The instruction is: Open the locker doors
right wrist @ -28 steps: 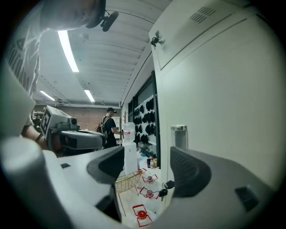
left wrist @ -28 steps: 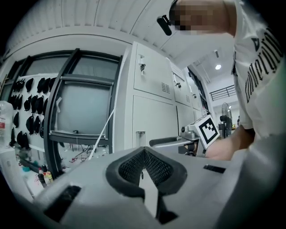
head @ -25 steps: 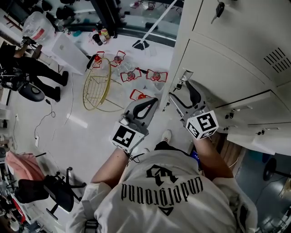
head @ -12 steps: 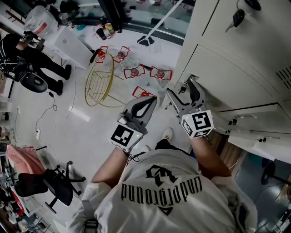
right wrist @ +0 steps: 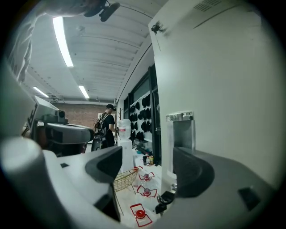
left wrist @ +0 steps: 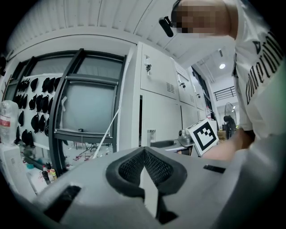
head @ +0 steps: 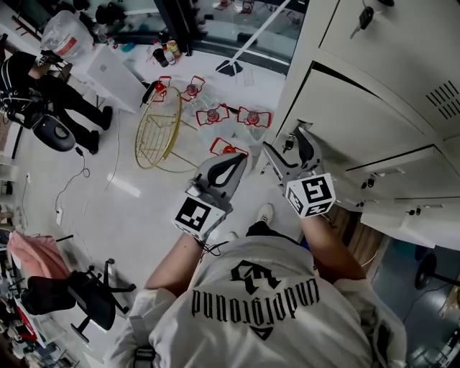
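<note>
White lockers [head: 374,93] fill the right side of the head view. The middle door stands slightly ajar, with a dark gap along its top edge. Its metal latch plate [head: 296,129] [right wrist: 181,129] sits at the door's left edge. My right gripper [head: 284,141] [right wrist: 145,167] is at that edge; its jaws have just been opening and now stand wide. The latch plate shows between them, with neither pad pressing on it. My left gripper [head: 239,159] [left wrist: 144,154] is held level beside it, shut and empty. A key [head: 363,18] hangs in the upper locker.
On the floor to the left are a gold wire basket [head: 154,129] and several red-framed items [head: 215,115]. A person in black [head: 43,100] stands at the far left near a white cabinet [head: 108,79]. An office chair [head: 79,295] is at the lower left.
The middle locker door has come ajar: a dark gap now runs along its top edge. The right gripper's jaws stand a little wider. Both hands have barely moved.
</note>
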`<state>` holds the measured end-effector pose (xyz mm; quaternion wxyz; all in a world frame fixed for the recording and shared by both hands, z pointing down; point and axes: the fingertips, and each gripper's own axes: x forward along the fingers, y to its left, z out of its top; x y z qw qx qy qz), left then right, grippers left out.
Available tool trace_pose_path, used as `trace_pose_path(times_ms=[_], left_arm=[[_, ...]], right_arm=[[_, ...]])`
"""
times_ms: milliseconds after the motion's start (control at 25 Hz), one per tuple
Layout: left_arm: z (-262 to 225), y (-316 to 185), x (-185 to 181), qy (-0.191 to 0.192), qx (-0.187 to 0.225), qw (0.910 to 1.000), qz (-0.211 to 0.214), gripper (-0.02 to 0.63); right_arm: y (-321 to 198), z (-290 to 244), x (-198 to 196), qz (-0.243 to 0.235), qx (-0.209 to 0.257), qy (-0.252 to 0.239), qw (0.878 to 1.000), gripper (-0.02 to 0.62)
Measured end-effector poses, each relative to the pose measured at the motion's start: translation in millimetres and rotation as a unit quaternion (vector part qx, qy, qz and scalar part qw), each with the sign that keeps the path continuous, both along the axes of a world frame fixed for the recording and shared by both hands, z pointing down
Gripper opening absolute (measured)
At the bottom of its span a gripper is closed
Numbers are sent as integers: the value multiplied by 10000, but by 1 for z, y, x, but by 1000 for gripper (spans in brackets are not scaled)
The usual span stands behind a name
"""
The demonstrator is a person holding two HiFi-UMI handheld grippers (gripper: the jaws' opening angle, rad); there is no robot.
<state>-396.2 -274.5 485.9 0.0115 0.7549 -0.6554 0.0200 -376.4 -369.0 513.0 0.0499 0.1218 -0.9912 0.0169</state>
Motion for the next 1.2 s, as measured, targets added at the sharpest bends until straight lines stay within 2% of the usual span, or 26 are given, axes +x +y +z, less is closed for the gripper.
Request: trace_pose_path(times_ms=[80, 160, 320, 520, 680, 840, 960, 1200], left_arm=[[-4, 11, 4, 190, -49, 9998, -11, 8], [-5, 22, 9, 219, -42, 9997, 43, 8], [-1, 40, 20, -81, 113, 9993, 336, 8], [-3, 73, 44, 60, 64, 9984, 553, 8], [3, 98, 62, -216, 127, 9961, 847, 8], [4, 118, 82, -277, 102, 9932, 1128, 8], [4, 128, 99, -305, 80, 9905, 1336, 8], [-3, 127, 135, -385, 118, 9850, 1675, 8]], right_arm=[[11, 1, 6, 55, 22, 16, 10000, 325], [23, 2, 14, 131, 52, 33, 9999, 304], [39, 2, 34, 400, 82, 78, 9991, 289], [64, 4, 69, 831, 162, 92, 9964, 245], [79, 6, 106, 1227, 274, 97, 9920, 196], [86, 5, 139, 1526, 358, 134, 9875, 156], [89, 6, 160, 1611, 377, 174, 9861, 129], [96, 6, 197, 1536, 428, 294, 9868, 137]])
